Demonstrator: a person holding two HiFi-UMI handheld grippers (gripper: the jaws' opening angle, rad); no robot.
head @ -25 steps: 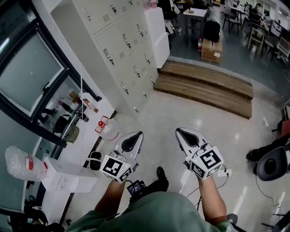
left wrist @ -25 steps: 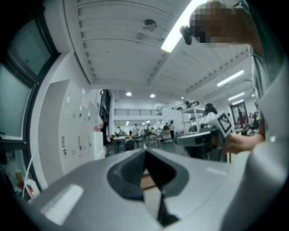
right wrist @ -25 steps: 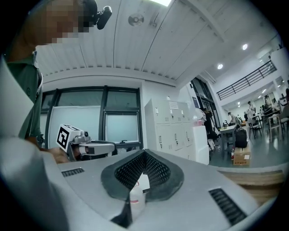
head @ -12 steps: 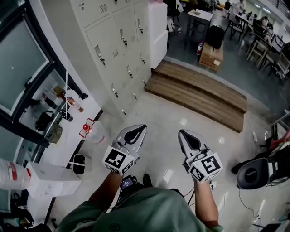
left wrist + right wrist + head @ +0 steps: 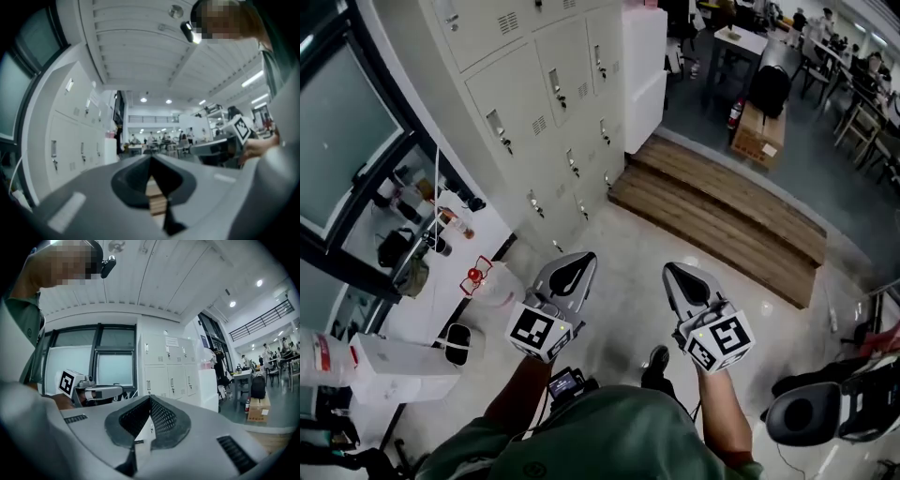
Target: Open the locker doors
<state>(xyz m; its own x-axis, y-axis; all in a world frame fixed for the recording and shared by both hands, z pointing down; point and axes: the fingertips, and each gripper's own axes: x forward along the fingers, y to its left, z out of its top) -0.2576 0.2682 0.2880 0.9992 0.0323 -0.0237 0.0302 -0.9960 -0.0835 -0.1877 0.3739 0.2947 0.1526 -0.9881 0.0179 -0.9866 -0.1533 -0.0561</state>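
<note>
**Lockers nearer, both grippers shut and empty**

Compared with half a second ago, the lockers (image 5: 534,103) fill more of the head view and the wooden steps (image 5: 722,211) sit further right. The left gripper (image 5: 581,260) and right gripper (image 5: 671,270) are held side by side before the body, tips forward. Each has its jaws pressed together on nothing. The lockers stand ahead and left, well apart from both. Their doors are closed and upright, facing the open floor.
</note>
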